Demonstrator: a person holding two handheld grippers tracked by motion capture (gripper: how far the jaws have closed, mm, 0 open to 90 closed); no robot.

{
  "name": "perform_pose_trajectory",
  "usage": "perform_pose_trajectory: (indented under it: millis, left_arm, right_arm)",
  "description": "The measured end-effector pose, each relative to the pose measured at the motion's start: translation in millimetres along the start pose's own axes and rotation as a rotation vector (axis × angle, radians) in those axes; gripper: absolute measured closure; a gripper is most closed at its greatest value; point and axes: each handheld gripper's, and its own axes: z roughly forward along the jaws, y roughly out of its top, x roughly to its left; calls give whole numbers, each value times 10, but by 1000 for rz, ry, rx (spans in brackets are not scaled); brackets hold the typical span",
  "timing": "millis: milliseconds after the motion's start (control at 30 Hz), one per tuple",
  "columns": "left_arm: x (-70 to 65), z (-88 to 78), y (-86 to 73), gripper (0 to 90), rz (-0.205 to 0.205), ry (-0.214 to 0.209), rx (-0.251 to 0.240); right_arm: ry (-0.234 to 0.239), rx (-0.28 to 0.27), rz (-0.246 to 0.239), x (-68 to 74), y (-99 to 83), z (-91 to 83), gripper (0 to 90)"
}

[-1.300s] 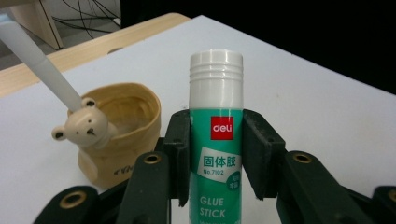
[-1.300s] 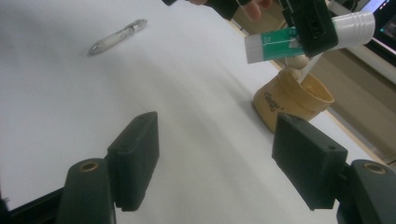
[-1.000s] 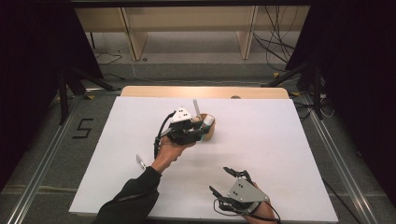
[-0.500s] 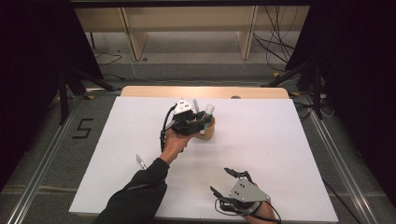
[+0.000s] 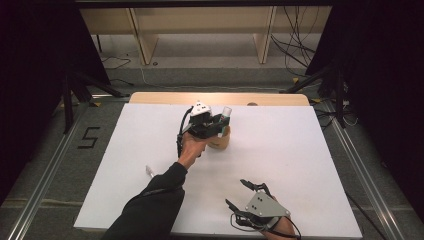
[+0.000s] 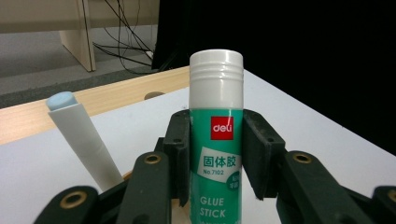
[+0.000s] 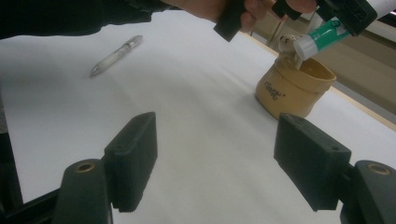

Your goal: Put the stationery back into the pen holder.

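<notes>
Since a second ago the left gripper (image 5: 220, 126) has carried the glue stick (image 5: 225, 114) toward 1 o'clock across the white board (image 5: 300, 150), and it now hangs over the tan cup (image 5: 220, 140); the right gripper (image 5: 245, 194) has not shifted. High view: left gripper and cup sit just above board centre, the cup directly at 6 o'clock of the jaws. Left gripper view: the two black jaws pinch the green body of the glue stick (image 6: 216, 154) from either side, pads pressed on the label, white cap at 12 o'clock and upright in that view. A white marker (image 6: 81, 140) with a pale blue tip leans toward 11 o'clock beside it, its lower end hidden behind the jaw linkage. Right gripper view: its own jaws spread wide with nothing but bare board between them; the cup (image 7: 293, 88) lies at 1 o'clock, the glue stick (image 7: 322, 35) tilted above its rim, cap end lowest, whether touching the rim I cannot tell. A clear pen (image 7: 116, 55) lies flat at 10 o'clock, well apart from the cup. In the high view the pen (image 5: 149, 171) rests near the person's left sleeve (image 5: 150, 205), at 8 o'clock of the cup.
</notes>
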Motion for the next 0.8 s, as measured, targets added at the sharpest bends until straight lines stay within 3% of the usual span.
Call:
perform_pose_trajectory:
  millis: [233,800]
  left_arm:
    - [21,91,22,650,-18,12,-3]
    - [55,235,-20,649,-10,53,16]
  right_arm:
    - [1,2,-4,4,0,1,312]
    - [-3,-2,-7,-6,-3,-5,315]
